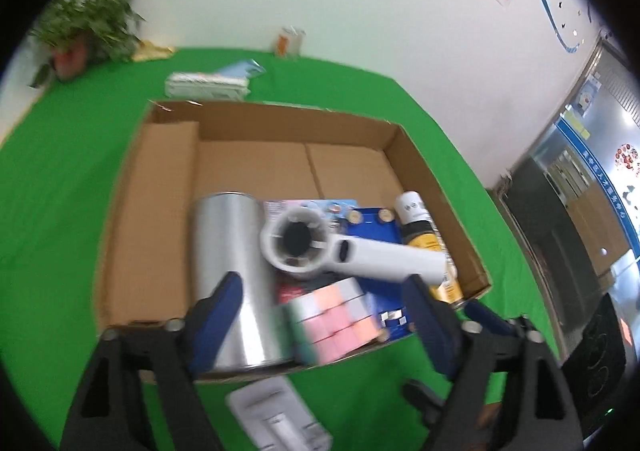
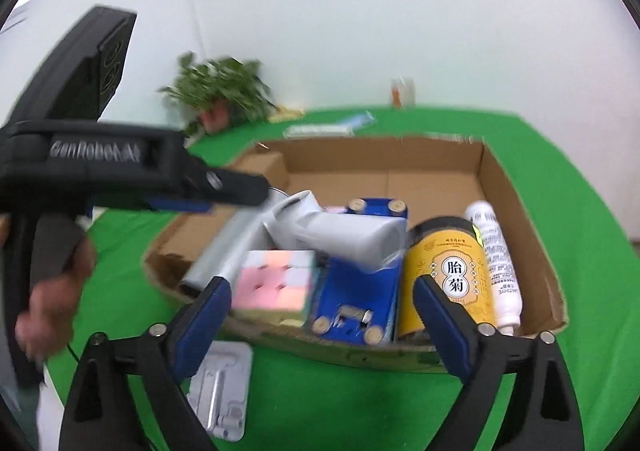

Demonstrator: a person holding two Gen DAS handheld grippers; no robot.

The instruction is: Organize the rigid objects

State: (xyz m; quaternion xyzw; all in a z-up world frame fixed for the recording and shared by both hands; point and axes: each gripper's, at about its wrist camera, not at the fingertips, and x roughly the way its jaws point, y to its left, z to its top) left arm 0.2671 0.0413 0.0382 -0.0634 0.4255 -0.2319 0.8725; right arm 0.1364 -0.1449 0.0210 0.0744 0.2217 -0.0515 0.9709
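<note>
Inside the box [image 2: 516, 211] on the green surface [image 1: 60, 179] lie a silver can [image 1: 230, 271], cube [image 2: 276, 279], white tool [image 1: 352, 251], yellow jar [image 2: 444, 271] and bottle [image 2: 496, 255]. Both the left gripper [image 1: 324, 303] and right gripper [image 2: 322, 303] hover wide open, empty.

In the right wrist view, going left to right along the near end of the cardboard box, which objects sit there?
Silver cylinder → pastel puzzle cube → blue board → yellow-labelled can → white bottle.
</note>
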